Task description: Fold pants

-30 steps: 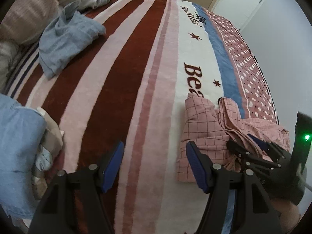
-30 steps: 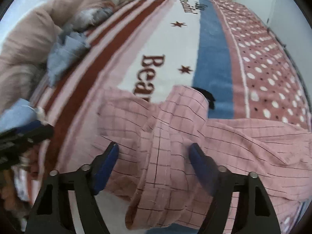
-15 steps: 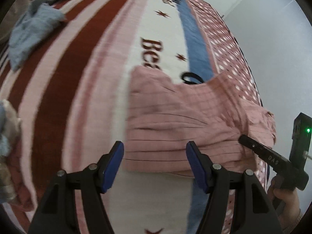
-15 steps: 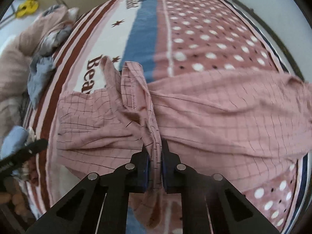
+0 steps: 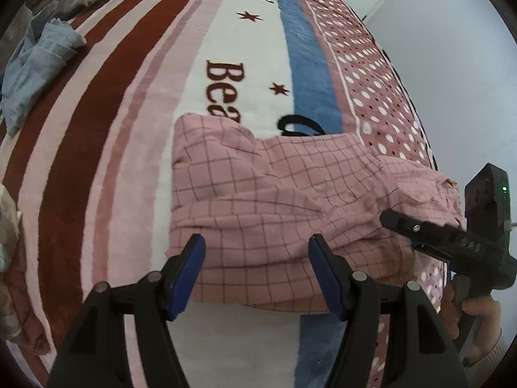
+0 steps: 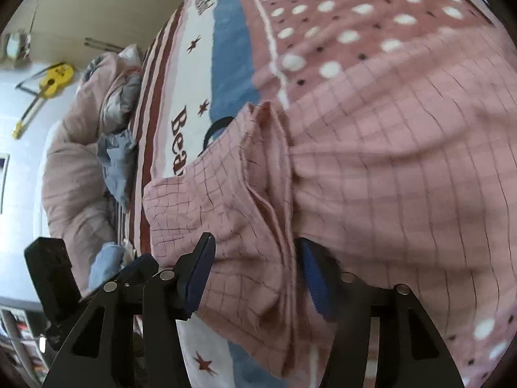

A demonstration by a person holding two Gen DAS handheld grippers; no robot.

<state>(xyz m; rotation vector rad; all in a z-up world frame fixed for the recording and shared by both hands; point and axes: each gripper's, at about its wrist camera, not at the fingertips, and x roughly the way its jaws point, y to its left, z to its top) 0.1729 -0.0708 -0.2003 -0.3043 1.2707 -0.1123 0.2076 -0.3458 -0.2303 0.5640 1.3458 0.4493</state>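
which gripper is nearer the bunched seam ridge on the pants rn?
Right. The right gripper is open and straddles the seam ridge. The left gripper is open over the pants at the flatter near edge, off to the side.

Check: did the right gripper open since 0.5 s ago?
Yes. The right gripper was shut on the pink checked pants; now its pads are spread, straddling the waistband fold above the bedspread.

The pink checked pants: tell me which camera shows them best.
The left wrist view. There the pink checked pants lie spread on the blanket with the near and left edges in view. The right wrist view is too close: cloth fills it, blurred, showing only a bunched seam.
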